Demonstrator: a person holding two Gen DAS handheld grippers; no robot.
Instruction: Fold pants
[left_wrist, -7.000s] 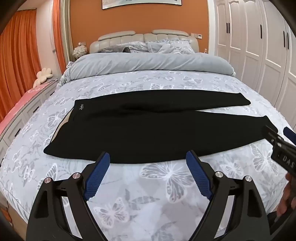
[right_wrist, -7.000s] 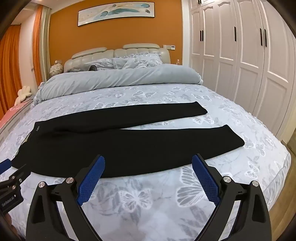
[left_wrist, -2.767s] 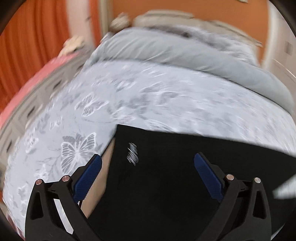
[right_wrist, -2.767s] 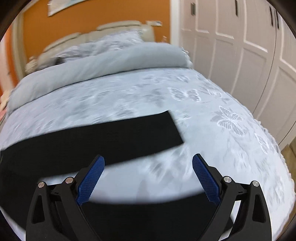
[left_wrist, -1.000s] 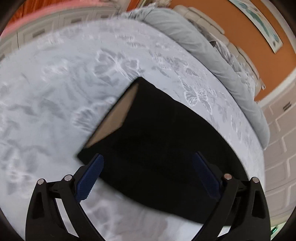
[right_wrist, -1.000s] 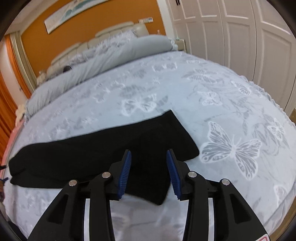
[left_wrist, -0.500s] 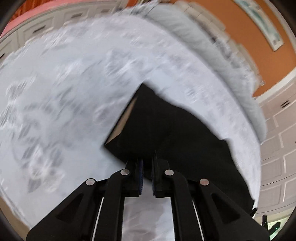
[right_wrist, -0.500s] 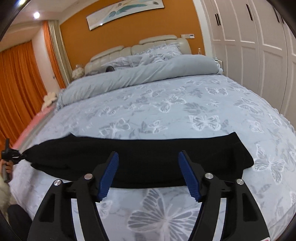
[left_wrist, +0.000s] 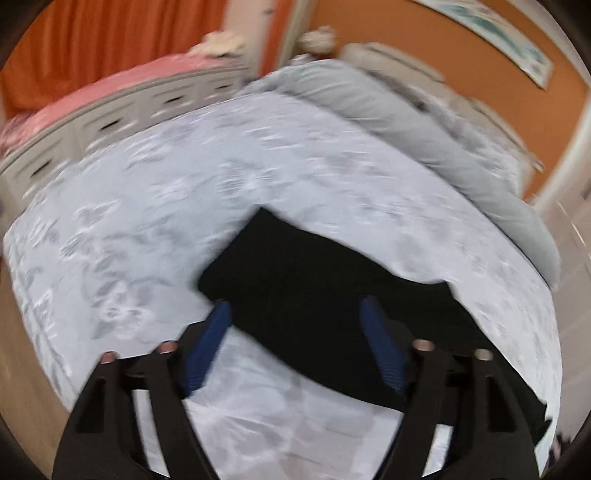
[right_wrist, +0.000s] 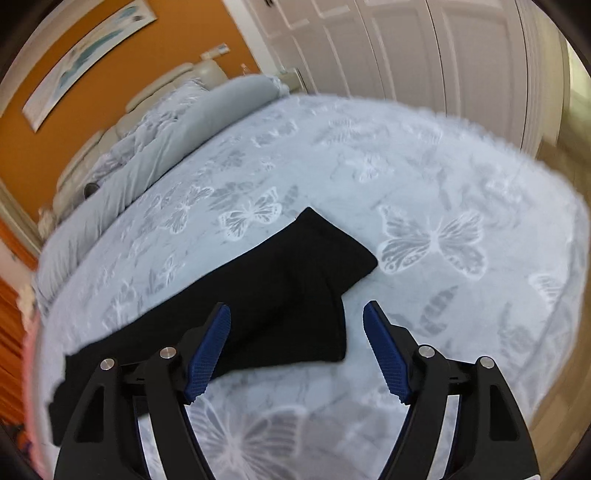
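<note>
Left wrist view, motion-blurred: left gripper (left_wrist: 297, 323) has its jaws spread wide, nothing between them. Blue pads (left_wrist: 380, 347) frame one end of the black pants (left_wrist: 314, 291), which lie flat as one long strip on the butterfly-print bedspread (left_wrist: 147, 206). Rolled grey duvet (left_wrist: 406, 125) sits farther up the bed; orange curtain (left_wrist: 110, 44) beyond.

Right wrist view: right gripper (right_wrist: 297, 325) also wide apart, empty. Pants (right_wrist: 280, 295) run from the lower left to a squared end near the centre of the bedspread (right_wrist: 424, 173). That end lies between and just ahead of the fingertips. White wardrobe doors (right_wrist: 424, 48) behind.
</note>
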